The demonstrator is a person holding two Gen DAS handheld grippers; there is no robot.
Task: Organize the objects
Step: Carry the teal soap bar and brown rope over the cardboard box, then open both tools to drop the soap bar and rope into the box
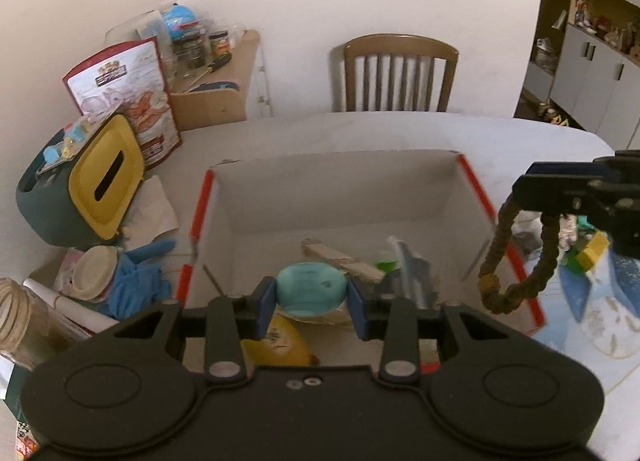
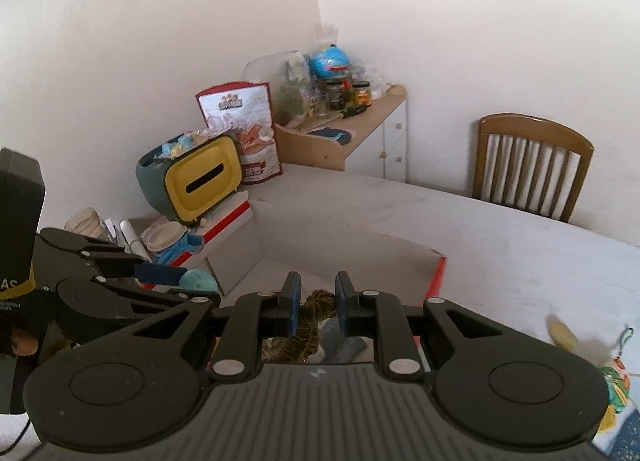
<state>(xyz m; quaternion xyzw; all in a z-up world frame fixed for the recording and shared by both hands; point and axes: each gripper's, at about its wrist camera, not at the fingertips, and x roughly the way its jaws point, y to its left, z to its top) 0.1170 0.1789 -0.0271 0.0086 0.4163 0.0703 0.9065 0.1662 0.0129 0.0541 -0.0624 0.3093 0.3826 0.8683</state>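
Left claw (image 1: 311, 311): clenched on the teal oval object (image 1: 311, 290), blue pads pressing both of its ends; low centre of the left wrist frame, above the box interior.
Right claw (image 2: 316, 301): grasping the braided rope loop (image 2: 308, 325), which passes between its pads; in the left wrist frame the loop hangs at right centre, over the box's right wall.
Step in hand (judgement): lowering both held items into the cardboard box (image 1: 340, 181).
Technique: descend well inside the red-edged walls; release only when low; clear the rope's hanging end over the wall first.
Teal object, appearance: smooth, rounded, matte; likely slippery.
Rope, appearance: brown, thick, knotted at its lowest point, limp.
Box contents: yellow toy (image 1: 280, 345), wooden piece (image 1: 340, 259), other items blurred.
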